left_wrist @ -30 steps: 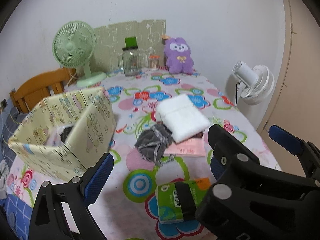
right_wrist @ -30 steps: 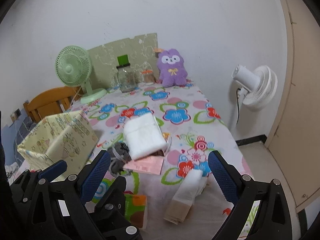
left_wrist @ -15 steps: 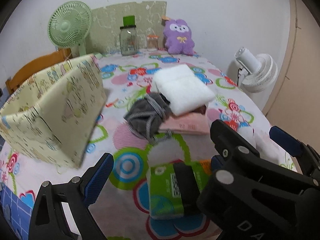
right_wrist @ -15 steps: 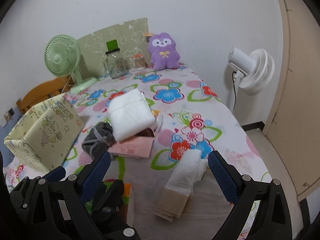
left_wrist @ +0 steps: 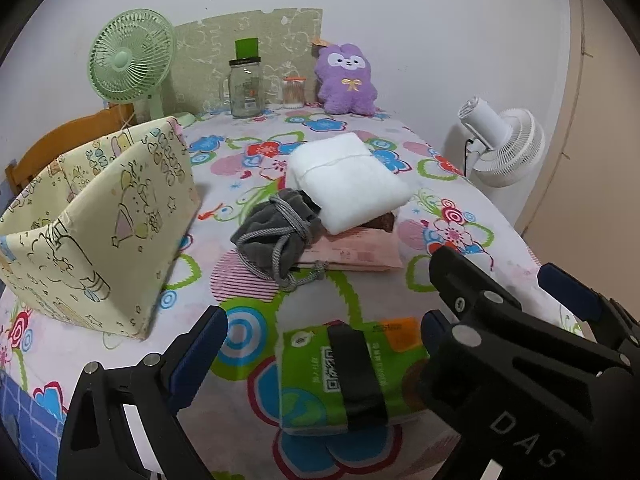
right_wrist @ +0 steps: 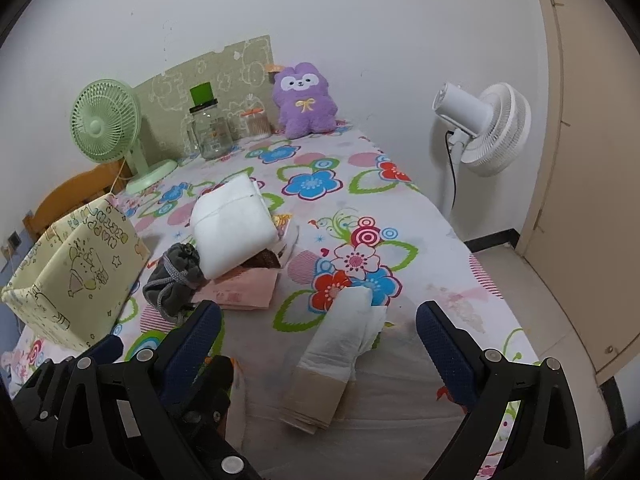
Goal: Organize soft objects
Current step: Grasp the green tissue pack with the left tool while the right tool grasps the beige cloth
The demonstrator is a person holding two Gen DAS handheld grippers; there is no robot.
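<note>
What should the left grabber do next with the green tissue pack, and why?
Probably lower the left gripper a little so its open fingers straddle the green tissue pack, then close. The pack lies on the tablecloth right below and between the fingers, not yet held, and the yellow fabric box stands open to the left, ready to take it.

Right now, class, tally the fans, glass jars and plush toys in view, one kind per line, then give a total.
Fans: 2 (green fan, white fan)
Glass jars: 2 (large jar, small jar)
Plush toys: 1 (purple plush)
Total: 5
</note>
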